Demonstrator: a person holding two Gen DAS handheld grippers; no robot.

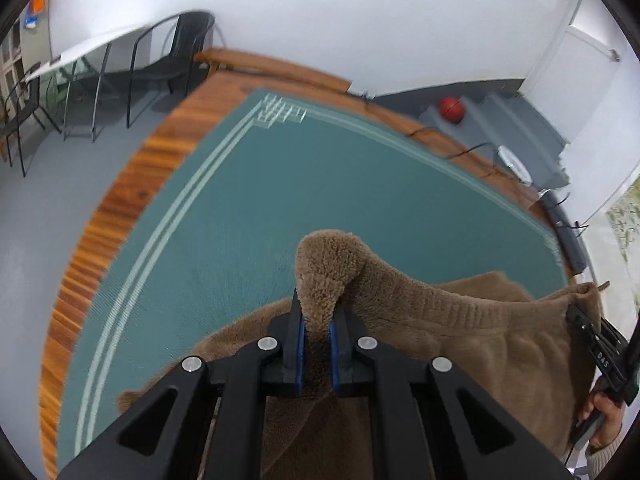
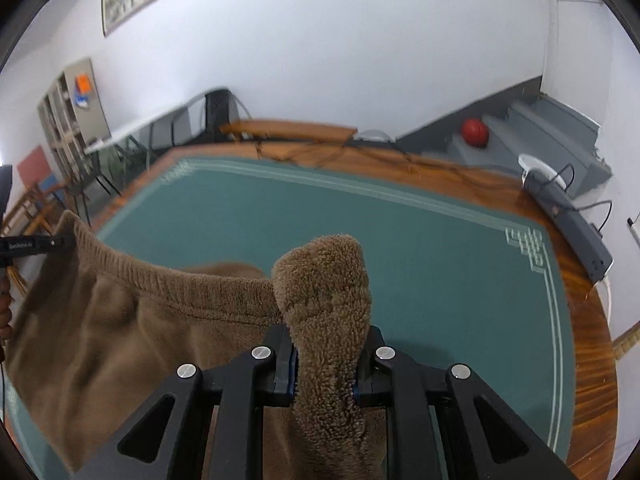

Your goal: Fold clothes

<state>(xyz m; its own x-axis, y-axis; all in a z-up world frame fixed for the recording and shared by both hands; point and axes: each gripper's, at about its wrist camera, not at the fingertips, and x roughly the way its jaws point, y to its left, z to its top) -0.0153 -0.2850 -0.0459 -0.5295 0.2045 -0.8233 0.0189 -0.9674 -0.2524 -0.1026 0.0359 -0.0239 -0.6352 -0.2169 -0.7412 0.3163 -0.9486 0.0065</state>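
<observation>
A brown fleece garment with a ribbed hem hangs stretched between both grippers above a green rug. My left gripper is shut on one corner, which bunches up and pokes out past the blue pads. At the right edge of the left wrist view the right gripper grips the far corner, a hand holding it. In the right wrist view my right gripper is shut on a thick fold of the garment. The left gripper pinches the far corner at the left edge.
The rug lies on a wooden floor. Black chairs and a white table stand at the back left. Grey steps with a red ball, a grey box and cables sit at the right.
</observation>
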